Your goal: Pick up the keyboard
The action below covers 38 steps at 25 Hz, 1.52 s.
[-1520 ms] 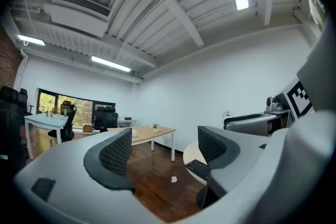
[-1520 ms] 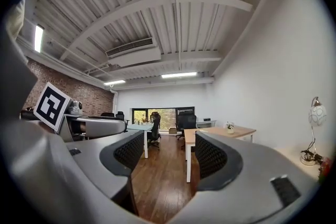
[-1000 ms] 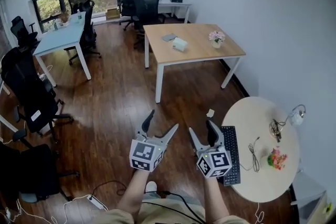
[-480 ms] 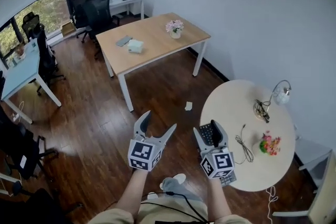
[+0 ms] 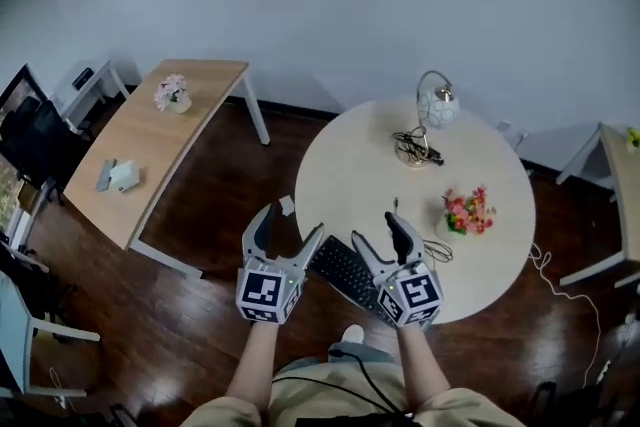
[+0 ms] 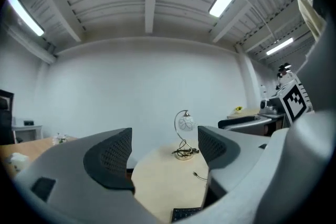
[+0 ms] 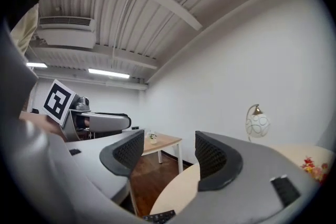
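Head view shows the black rectangular keyboard [image 5: 345,272] on the round beige tabletop [image 5: 360,165], long axis eleven-to-five, at seven o'clock beneath the nearer right claw [image 5: 377,233]; it and the left claw [image 5: 291,223] gape empty.

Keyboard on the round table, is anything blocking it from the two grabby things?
Nothing visible does. The black keyboard lies bare at the near edge of the round table, between the open, empty left hand-held gripper and right hand-held gripper. The flowers and lamp stand farther back.
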Tool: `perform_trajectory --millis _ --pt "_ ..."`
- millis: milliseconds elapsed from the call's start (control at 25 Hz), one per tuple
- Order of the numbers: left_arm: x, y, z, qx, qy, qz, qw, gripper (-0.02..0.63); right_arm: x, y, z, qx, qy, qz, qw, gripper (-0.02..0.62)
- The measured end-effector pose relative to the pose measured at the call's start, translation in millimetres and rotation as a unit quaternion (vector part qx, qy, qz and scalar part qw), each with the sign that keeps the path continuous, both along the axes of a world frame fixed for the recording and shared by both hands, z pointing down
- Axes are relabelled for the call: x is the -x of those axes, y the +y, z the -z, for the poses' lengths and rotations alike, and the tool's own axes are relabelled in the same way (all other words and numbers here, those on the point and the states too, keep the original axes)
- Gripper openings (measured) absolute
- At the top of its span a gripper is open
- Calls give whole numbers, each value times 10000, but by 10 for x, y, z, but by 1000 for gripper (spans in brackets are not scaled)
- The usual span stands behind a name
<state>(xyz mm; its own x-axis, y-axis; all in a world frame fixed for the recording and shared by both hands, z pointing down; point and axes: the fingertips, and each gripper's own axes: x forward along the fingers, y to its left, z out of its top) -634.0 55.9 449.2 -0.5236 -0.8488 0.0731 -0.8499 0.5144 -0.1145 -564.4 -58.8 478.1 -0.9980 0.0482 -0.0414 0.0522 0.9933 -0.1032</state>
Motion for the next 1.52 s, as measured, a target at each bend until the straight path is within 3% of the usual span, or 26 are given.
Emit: perform_trajectory --millis 160,320,440,560,680,800,920,1000,1080,1160,1200,1280,1320,1520 --pt "3 -582 -366 424 176 -870 9951 376 -225 -491 -203 -9 284 -716 9970 307" --pt "-125 -1054 -695 726 390 -1817 9799 376 -525 -735 -456 -50 621 -1347 9889 307" --pt "-192 -1335 -982 990 525 -2545 9605 376 -774 -875 -601 -77 819 -1952 9773 307" --pt "-353 -1559 -1317 1442 680 -3307 9302 376 -1134 -959 -779 25 1058 -2600 9598 308" --pt "-608 -1677 -1660 1947 718 -4124 8871 376 -1493 -967 -1077 236 1439 -3162 9374 307" --pt "-936 -1660 -2044 2455 683 -4958 8302 376 -1827 -896 -1450 419 1885 -3603 9126 307" --pt "-1278 -1531 -2511 3055 662 -5683 7611 396 -2144 -758 -1859 716 2284 -3904 8890 307" --pt "-1518 -1381 -2754 3480 669 -6161 7034 400 -2318 -644 -2168 981 2482 -4036 8751 307" --pt "-1695 -1263 -2975 3830 645 -6534 6498 458 -2447 -515 -2515 1228 2755 -4061 8626 308" --pt "-1790 -1216 -3250 4102 583 -6744 6112 486 -2562 -371 -2860 1461 3094 -4041 8483 308" --pt "-1818 -1214 -3399 4220 569 -6797 5972 488 -2627 -309 -3017 1597 3226 -4075 8393 309" --pt "-1863 -1188 -3641 4529 658 -6811 5715 589 -2754 -211 -3308 1966 3365 -4203 8194 356" --pt "-1872 -1173 -3733 4707 678 -6774 5613 606 -2804 -175 -3447 2193 3397 -4247 8100 404" --pt "-1905 -1100 -4125 5341 -39 -6673 5191 606 -2994 -158 -3971 3313 3182 -4416 7707 456"
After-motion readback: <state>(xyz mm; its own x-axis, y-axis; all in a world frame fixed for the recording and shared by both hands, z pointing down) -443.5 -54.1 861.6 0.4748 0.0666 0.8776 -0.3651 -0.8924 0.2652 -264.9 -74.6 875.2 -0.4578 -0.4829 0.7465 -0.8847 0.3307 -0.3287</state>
